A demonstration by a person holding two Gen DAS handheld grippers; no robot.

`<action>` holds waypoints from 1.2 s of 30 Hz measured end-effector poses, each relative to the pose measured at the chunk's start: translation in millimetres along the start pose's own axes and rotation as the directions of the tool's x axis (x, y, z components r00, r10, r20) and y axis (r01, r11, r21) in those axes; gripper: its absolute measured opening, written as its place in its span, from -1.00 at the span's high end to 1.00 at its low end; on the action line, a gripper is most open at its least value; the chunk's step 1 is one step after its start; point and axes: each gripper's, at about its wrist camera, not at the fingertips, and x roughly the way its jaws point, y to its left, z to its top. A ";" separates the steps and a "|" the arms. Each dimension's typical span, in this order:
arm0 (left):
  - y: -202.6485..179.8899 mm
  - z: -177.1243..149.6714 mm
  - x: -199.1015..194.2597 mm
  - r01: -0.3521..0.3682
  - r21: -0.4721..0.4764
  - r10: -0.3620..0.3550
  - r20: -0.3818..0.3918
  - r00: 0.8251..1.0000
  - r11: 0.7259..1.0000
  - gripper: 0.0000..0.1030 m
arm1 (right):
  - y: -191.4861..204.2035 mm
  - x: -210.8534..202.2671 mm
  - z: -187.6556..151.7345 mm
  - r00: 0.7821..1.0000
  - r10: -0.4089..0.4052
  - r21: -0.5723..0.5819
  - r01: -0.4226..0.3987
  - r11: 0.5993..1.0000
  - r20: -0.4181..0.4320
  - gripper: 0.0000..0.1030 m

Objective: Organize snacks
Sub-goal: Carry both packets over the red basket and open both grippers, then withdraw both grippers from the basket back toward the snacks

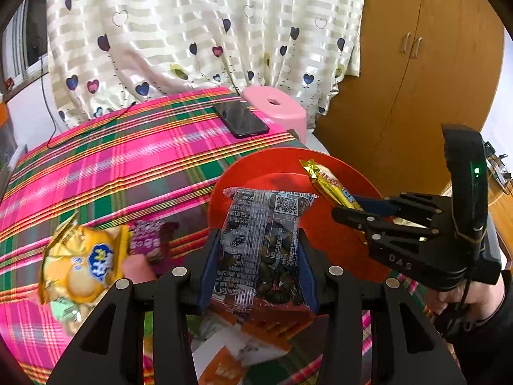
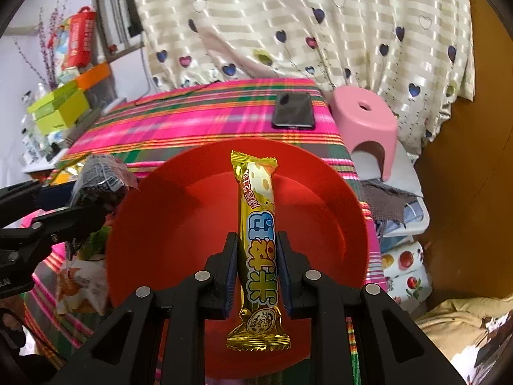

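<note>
Both grippers were found loaded over the red plastic bowl (image 2: 320, 199). Right gripper (image 2: 258, 269) was clamped fully down on a long gold-wrapped snack bar (image 2: 256, 224), held by its lower half with the free end pointing out over the bowl's floor. Left gripper (image 1: 256, 266) stood about half closed, its pads pressing the sides of a dark printed snack packet (image 1: 266, 224) whose top end reached over the near rim. Remaining snacks, a yellow biscuit pack (image 1: 80, 260) and a purple packet (image 1: 154, 240), lay on the plaid cloth (image 1: 128, 166) beside the bowl, not yet gathered. Risks noted: the two grippers were close together above one small bowl (the fingers appeared near enough to clash), so simultaneous release could knock one item out. The soft packet was held near its lower part and could sag or slip. A black phone (image 2: 293, 110) lay just beyond the far rim; an overshoot could strike it.
</note>
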 end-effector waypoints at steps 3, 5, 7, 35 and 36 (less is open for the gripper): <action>-3.3 3.6 10.9 0.011 -0.003 -0.011 -0.017 1.000 1.000 0.12 | -4.5 7.1 1.3 0.999 -0.034 0.003 0.034 0.999 -0.012 0.61; -3.6 5.2 16.9 0.017 -0.005 -0.017 -0.026 1.000 1.000 0.12 | -10.1 11.9 0.7 0.998 -0.064 0.007 0.064 0.998 -0.022 0.61; -5.2 6.6 24.0 0.023 -0.005 -0.023 -0.039 0.999 1.000 0.12 | -14.7 14.6 0.1 0.996 -0.079 0.016 0.080 0.997 -0.028 0.60; -15.5 3.3 46.9 0.089 0.027 -0.086 -0.107 0.991 0.996 -0.05 | -10.7 -14.7 -8.8 1.000 -0.016 0.041 0.016 0.999 -0.005 0.36; -14.6 2.1 43.5 0.085 0.025 -0.082 -0.102 0.991 0.996 -0.05 | -9.0 -16.0 -9.0 1.000 -0.013 0.040 0.013 0.999 -0.002 0.36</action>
